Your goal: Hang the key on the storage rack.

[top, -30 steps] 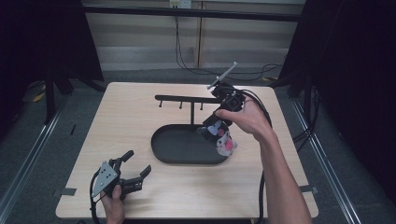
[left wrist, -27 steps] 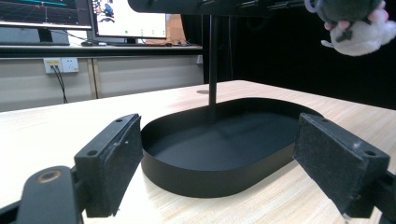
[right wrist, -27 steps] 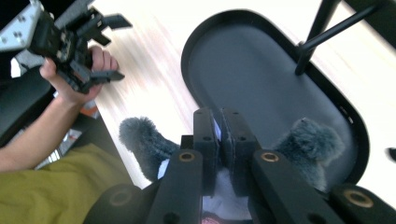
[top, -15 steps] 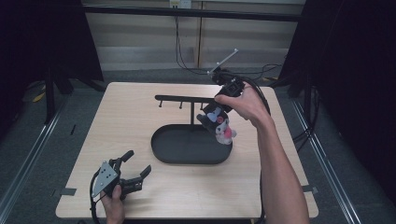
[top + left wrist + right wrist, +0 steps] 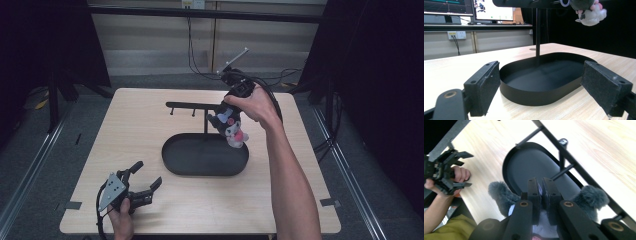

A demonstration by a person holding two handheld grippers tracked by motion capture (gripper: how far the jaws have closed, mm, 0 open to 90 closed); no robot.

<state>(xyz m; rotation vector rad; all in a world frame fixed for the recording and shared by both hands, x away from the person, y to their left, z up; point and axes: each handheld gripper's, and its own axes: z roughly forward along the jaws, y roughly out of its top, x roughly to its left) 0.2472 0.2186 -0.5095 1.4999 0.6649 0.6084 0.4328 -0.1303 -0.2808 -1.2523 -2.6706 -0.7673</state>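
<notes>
Looking down in the high view: right gripper holds a plush toy in the air above the far right end of the black oval tray, just beside the rack bar. Left gripper rests on the tabletop near the front edge, fingers spread wide, empty.

Left gripper view: fingers wide apart, tray between them farther off, toy hanging high.

Right gripper view: fingers pinched nearly together on the toy's grey fur.
</notes>
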